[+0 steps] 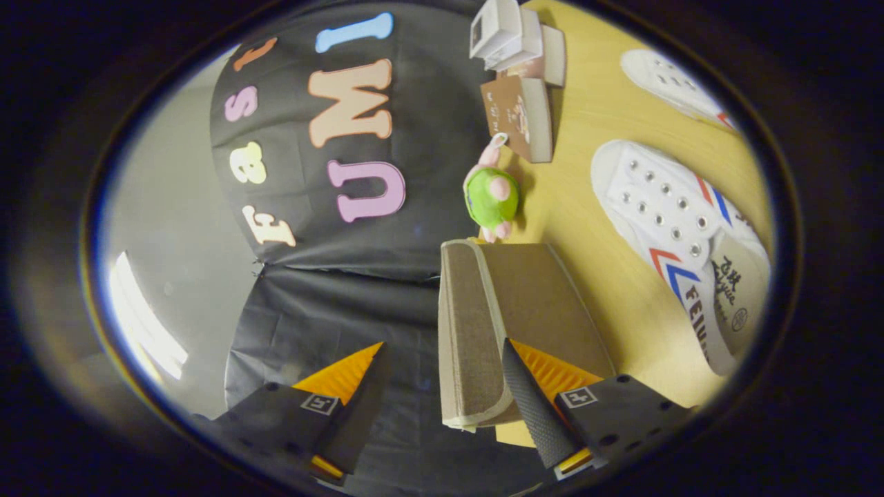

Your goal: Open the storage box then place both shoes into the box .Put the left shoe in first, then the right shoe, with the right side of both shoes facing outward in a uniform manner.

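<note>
Brown storage box [525, 304] (pale-edged) beside hand-held gripper [442, 376]

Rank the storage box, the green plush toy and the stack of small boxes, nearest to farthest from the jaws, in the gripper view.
1. Storage box: between the open jaws of the gripper.
2. Green plush toy: just beyond the storage box.
3. Stack of small boxes: farthest, by the booth wall.

Matt, felt-like cloth covers the storage box [525, 304]; smooth pale wood on the tabletop [601, 117]; white canvas shoe [680, 235] with shiny metal eyelets; soft plush toy [492, 197].
</note>
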Motion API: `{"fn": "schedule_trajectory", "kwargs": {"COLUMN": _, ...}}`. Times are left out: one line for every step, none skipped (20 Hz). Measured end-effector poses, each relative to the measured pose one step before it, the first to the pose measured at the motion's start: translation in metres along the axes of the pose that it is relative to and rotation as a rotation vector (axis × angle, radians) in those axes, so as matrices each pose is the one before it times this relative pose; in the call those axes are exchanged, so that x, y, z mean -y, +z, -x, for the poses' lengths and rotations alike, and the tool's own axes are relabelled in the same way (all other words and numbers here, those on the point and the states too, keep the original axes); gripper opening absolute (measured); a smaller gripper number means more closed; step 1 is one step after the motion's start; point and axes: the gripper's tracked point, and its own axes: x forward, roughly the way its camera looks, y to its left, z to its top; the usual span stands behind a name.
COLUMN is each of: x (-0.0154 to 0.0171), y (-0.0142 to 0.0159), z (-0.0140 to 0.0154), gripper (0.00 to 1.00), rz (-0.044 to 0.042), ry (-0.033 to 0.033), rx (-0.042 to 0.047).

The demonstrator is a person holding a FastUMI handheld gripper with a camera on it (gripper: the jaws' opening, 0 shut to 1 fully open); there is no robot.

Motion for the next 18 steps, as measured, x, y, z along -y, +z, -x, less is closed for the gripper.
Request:
{"fn": "schedule_trajectory", "kwargs": {"x": 0.00348, "y": -0.0003, "z": -0.00326, "gripper": 0.99, "rz": -0.02991, "ry": -0.0004, "rx": -0.00295}}
{"fn": "schedule_trajectory", "kwargs": {"x": 0.00224, "y": -0.0016, "z": -0.00086, "gripper": 0.99, "rz": -0.02213, "ry": 0.0031, "rx": -0.0035}}
{"fn": "schedule_trajectory", "kwargs": {"x": 0.00212, "y": -0.00094, "z": -0.00183, "gripper": 0.99, "rz": -0.02082, "ry": -0.00188, "rx": -0.00417}}
{"fn": "schedule_trajectory", "kwargs": {"x": 0.00381, "y": -0.00237, "z": -0.00227, "gripper": 0.99, "rz": -0.01677, "ry": -0.00435, "rx": -0.00407}}
{"fn": "schedule_trajectory", "kwargs": {"x": 0.00521, "y": -0.00177, "z": -0.0025, "gripper": 0.99, "rz": -0.01072, "ry": -0.01019, "rx": -0.00482}}
{"fn": "schedule_trajectory", "kwargs": {"x": 0.00464, "y": -0.00285, "z": -0.00253, "gripper": 0.99, "rz": -0.01039, "ry": -0.0086, "rx": -0.00688}}
{"fn": "schedule_trajectory", "kwargs": {"x": 0.00288, "y": -0.00381, "z": -0.00235, "gripper": 0.99, "rz": -0.01175, "ry": -0.00391, "rx": -0.01099}}
{"fn": "schedule_trajectory", "kwargs": {"x": 0.00065, "y": -0.00418, "z": -0.00144, "gripper": 0.99, "rz": -0.01357, "ry": 0.00076, "rx": -0.01534}}
{"fn": "schedule_trajectory", "kwargs": {"x": -0.00045, "y": -0.00362, "z": -0.0008, "gripper": 0.99, "rz": -0.01386, "ry": 0.00278, "rx": -0.01523}}
{"fn": "schedule_trajectory", "kwargs": {"x": -0.00006, "y": 0.00172, "z": -0.00024, "gripper": 0.99, "rz": -0.00429, "ry": 0.00178, "rx": 0.0086}}
{"fn": "schedule_trajectory", "kwargs": {"x": -0.00187, "y": 0.00031, "z": 0.00054, "gripper": 1.0, "rz": -0.01109, "ry": 0.01032, "rx": -0.00614}}
{"fn": "schedule_trajectory", "kwargs": {"x": -0.00842, "y": -0.00139, "z": 0.00305, "gripper": 0.99, "rz": -0.02414, "ry": 0.02296, "rx": -0.01119}}
{"fn": "schedule_trajectory", "kwargs": {"x": -0.00548, "y": -0.00062, "z": -0.00021, "gripper": 0.99, "rz": -0.01132, "ry": 0.01238, "rx": -0.00795}}
{"fn": "schedule_trajectory", "kwargs": {"x": -0.00367, "y": -0.0017, "z": 0.00084, "gripper": 0.99, "rz": 0.00297, "ry": 0.01201, "rx": -0.01068}}
{"fn": "schedule_trajectory", "kwargs": {"x": -0.00483, "y": 0.00106, "z": 0.00086, "gripper": 0.98, "rz": 0.00513, "ry": 0.01051, "rx": -0.00458}}
{"fn": "schedule_trajectory", "kwargs": {"x": -0.00541, "y": -0.0043, "z": -0.00171, "gripper": 0.98, "rz": 0.0007, "ry": 0.0139, "rx": -0.00717}}
{"fn": "schedule_trajectory", "kwargs": {"x": -0.00575, "y": -0.00146, "z": 0.00157, "gripper": 0.97, "rz": -0.00559, "ry": 0.0153, "rx": -0.00634}}
{"fn": "schedule_trajectory", "kwargs": {"x": -0.006, "y": -0.00196, "z": 0.00198, "gripper": 0.97, "rz": -0.00373, "ry": 0.01533, "rx": -0.00687}}
